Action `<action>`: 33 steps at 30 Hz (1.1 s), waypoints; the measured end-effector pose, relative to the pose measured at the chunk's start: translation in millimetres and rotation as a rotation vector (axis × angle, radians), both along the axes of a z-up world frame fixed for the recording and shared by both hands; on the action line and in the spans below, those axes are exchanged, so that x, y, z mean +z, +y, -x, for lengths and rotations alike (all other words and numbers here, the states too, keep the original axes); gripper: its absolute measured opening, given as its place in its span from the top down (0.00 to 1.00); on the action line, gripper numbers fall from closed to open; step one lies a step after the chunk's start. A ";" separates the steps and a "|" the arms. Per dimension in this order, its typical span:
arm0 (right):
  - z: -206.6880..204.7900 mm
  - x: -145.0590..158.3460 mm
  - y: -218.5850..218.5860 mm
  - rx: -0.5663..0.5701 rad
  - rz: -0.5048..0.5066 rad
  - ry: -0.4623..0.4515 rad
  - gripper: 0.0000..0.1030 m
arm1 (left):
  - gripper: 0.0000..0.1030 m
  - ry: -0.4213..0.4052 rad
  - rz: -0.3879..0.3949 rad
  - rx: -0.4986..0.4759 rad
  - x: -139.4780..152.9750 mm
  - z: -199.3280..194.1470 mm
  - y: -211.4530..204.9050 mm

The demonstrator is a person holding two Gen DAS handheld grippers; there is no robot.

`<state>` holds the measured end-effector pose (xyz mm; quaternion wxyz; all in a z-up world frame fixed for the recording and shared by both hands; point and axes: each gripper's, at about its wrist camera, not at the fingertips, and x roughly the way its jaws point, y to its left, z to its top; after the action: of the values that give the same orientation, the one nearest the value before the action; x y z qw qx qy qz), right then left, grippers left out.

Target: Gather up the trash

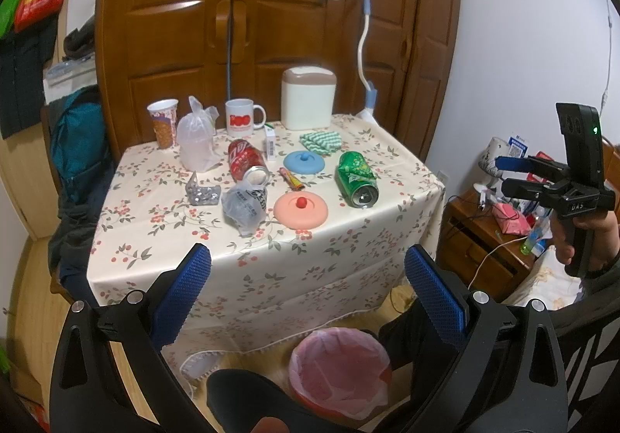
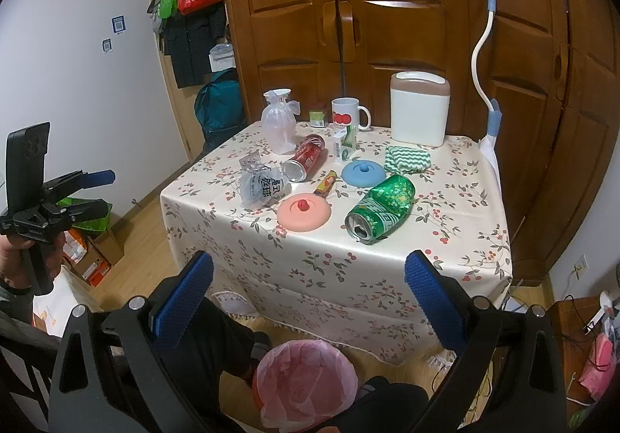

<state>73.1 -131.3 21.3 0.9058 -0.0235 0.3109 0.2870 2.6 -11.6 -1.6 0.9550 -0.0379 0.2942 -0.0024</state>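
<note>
Trash lies scattered across the cloth-covered bench (image 1: pixel 271 262): a dented green can (image 1: pixel 356 179) on its side toward the right, a red can (image 1: pixel 248 162) on its side near the middle, a crumpled grey bag (image 1: pixel 246 204) just in front of it, a foil scrap (image 1: pixel 203 193) to the left, a small wrapper (image 1: pixel 291 178) between the cans and a knotted clear bag (image 1: pixel 197 138) at the back. The bin (image 1: pixel 341 371), lined in pink, stands on the floor at the bench's front edge, between the person's legs. The left gripper (image 1: pixel 308 286) and right gripper (image 2: pixel 309 287) both hang wide and empty, short of the bench, with nothing yet collected. Either can, lying on its side, could roll off if nudged or pinched off-centre, and any liquid left inside could spill on the cloth. The thin bags may slip from the fingers or snag a neighbour. Keepers crowd the rubbish: a pink lid (image 1: pixel 300 210) and a blue lid (image 1: pixel 306 160) sit between the cans, with a mug (image 1: pixel 242 117), a paper cup (image 1: pixel 163 123), a folded cloth (image 1: pixel 321 142) and a tabletop bin (image 1: pixel 308 98) behind, any of which a careless reach could knock or sweep away by mistake.
</note>
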 end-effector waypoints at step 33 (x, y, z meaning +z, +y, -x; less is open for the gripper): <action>-1.6 2.2 0.6 -0.002 -0.005 -0.003 0.05 | 0.05 0.007 -0.004 0.003 -2.4 -1.7 -2.0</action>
<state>74.7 -130.7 23.5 0.9067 -0.0213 0.3086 0.2868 4.4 -13.6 -4.1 0.9541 -0.0363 0.2972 -0.0002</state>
